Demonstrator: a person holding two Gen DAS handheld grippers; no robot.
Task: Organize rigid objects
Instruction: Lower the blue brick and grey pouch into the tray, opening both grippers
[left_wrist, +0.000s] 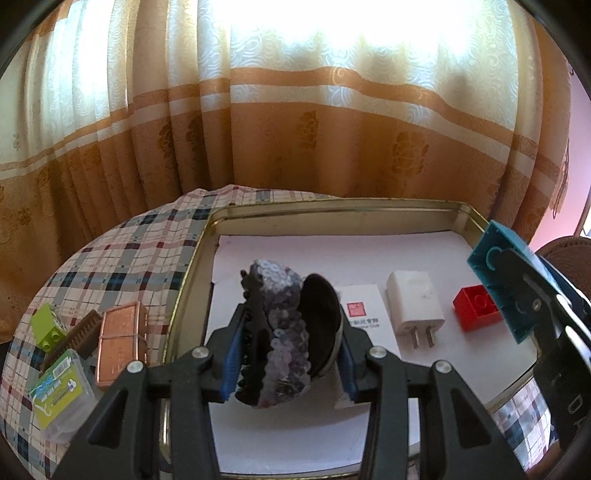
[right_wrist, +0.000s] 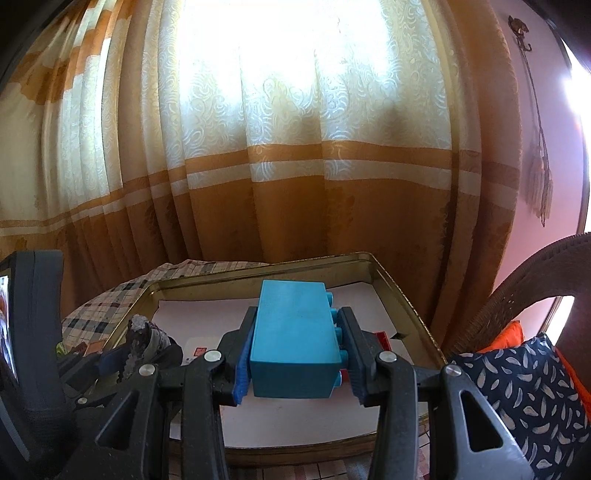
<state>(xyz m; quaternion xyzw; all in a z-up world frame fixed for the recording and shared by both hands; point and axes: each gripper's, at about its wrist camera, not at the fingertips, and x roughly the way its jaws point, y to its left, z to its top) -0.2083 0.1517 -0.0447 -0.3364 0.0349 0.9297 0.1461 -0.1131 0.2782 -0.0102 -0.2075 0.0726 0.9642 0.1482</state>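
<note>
Two grippers are loaded, both poised over the near part of the gold tin tray. The left gripper has its jaws clamped narrow on a sequinned hair clip; the right gripper is closed on a teal building block, studs turned right. Both point forward and somewhat downward. Farther in, on the tray's white liner, lie a card, a white charger and a red brick, judged already sorted. Left of the tray, on the plaid cloth, a floss box, copper case, brown comb and green brick remain outstanding.
</note>
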